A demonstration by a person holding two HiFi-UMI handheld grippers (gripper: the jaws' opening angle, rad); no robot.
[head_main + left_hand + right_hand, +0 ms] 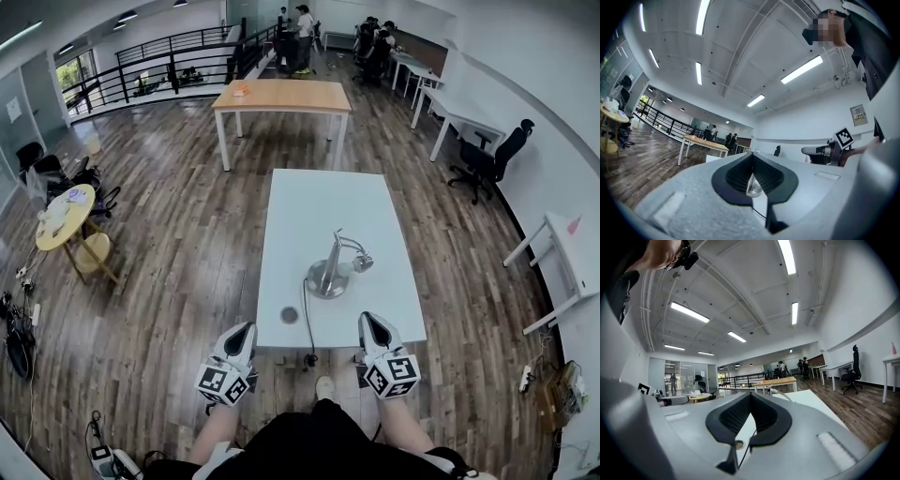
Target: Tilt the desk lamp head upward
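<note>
Pair, left gripper and right gripper: pale grey shells, black ribbed jaws, black-and-white marker cubes. Wearer: black clothing, white shoe.

Left gripper and right gripper side by side, level, jaws together.

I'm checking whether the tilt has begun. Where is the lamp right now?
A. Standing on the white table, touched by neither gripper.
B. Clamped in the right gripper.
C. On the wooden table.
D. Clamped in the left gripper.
A: the lamp stands on the white table, ahead of the left gripper and right gripper, whose jaws are both shut on nothing.
</note>
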